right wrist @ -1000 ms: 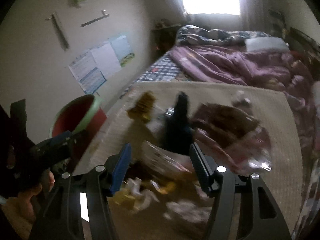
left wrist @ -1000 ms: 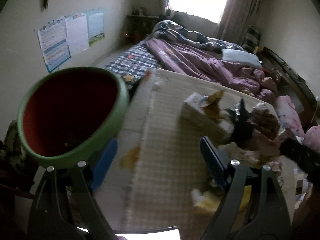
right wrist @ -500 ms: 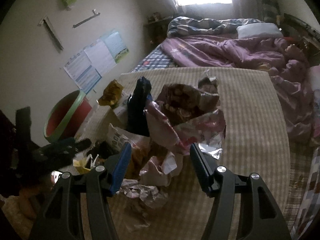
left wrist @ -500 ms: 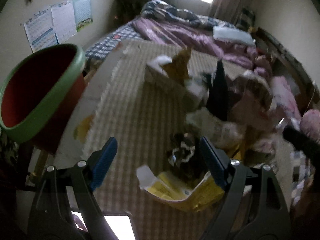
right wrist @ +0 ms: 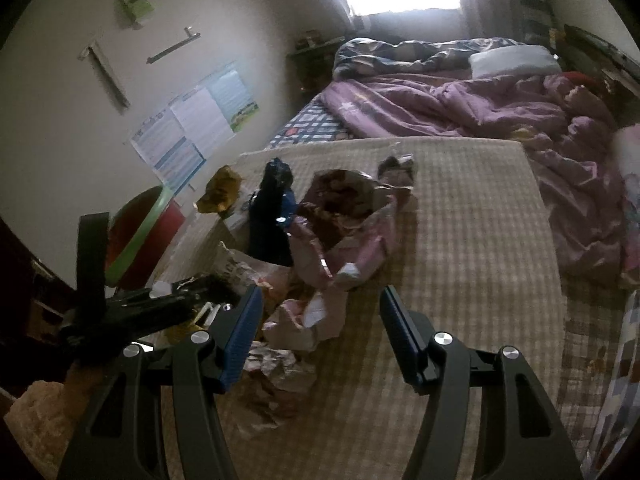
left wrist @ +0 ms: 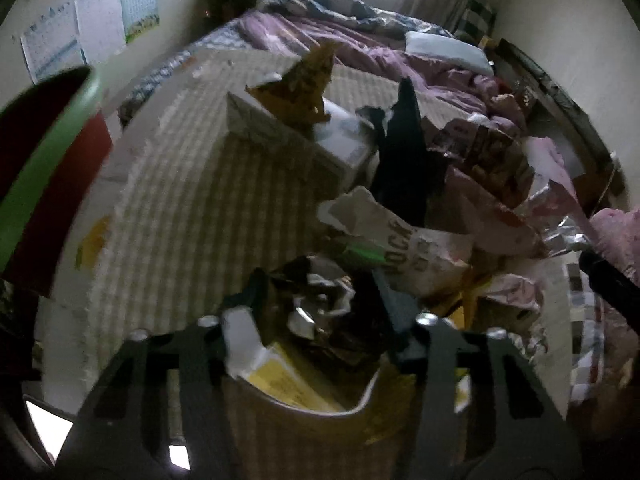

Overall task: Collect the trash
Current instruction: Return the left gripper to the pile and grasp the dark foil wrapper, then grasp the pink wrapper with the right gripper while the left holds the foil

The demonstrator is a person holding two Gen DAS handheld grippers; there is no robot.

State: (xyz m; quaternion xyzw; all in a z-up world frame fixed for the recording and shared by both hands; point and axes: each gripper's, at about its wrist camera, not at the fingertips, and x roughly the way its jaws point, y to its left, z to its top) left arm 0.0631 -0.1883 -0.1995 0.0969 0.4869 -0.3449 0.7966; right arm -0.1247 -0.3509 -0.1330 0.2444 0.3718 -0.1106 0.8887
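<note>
A heap of trash lies on the checkered mat (right wrist: 460, 208): a pink foil bag (right wrist: 348, 224), a black bag (right wrist: 272, 216), a yellow-brown wrapper (right wrist: 220, 194), crumpled paper (right wrist: 276, 372). My left gripper (left wrist: 320, 312) straddles a crumpled dark foil wrapper (left wrist: 320, 312) above a yellow box (left wrist: 288, 384); its jaws are narrowed around the wrapper. It shows as a dark arm in the right wrist view (right wrist: 160, 304). My right gripper (right wrist: 320, 336) is open and empty, hovering over pink-white crumpled wrappers (right wrist: 312, 316). The red bin with a green rim (left wrist: 36, 168) stands left of the mat (right wrist: 140, 236).
A white carton (left wrist: 296, 136) lies on the mat behind the heap. A bed with purple bedding (right wrist: 480, 108) lies beyond. Posters (right wrist: 196, 124) hang on the left wall. The right half of the mat is bare.
My left gripper moved from the bin to the heap, dropped onto the dark foil wrapper and narrowed its jaws. My right gripper pulled back and rose a little, still open.
</note>
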